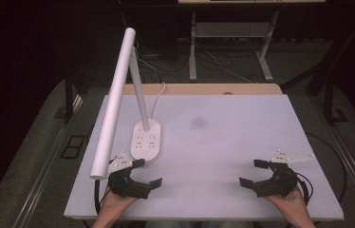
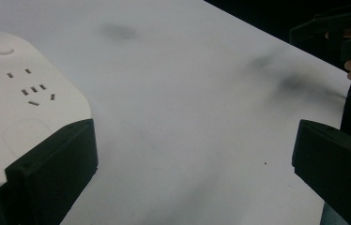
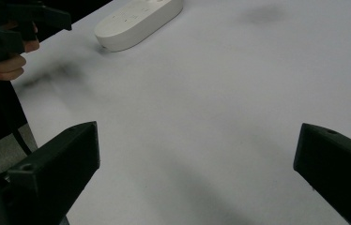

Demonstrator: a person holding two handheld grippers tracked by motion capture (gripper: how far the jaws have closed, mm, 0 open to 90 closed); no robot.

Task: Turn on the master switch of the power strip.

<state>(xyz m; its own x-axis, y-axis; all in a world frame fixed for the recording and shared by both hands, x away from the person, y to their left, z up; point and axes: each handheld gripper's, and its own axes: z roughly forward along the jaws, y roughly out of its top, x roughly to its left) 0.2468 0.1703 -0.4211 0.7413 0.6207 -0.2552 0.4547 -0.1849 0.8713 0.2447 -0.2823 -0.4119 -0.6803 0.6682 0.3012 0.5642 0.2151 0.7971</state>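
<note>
A white desk lamp stands on the table's left half: its oval base carries socket slots, and a long white tube head slants down toward the front left. My left gripper is open just in front of that base, jaws wide apart with nothing between them. In the left gripper view the base lies right behind the left jaw. My right gripper is open near the front right, nothing between its jaws. In the right gripper view the base lies far off at the top left.
The white table top has a faint dark smudge near its middle. A white cable runs from the lamp base off the far edge. Desk legs and cables stand on the floor beyond. The front edge is close to both hands.
</note>
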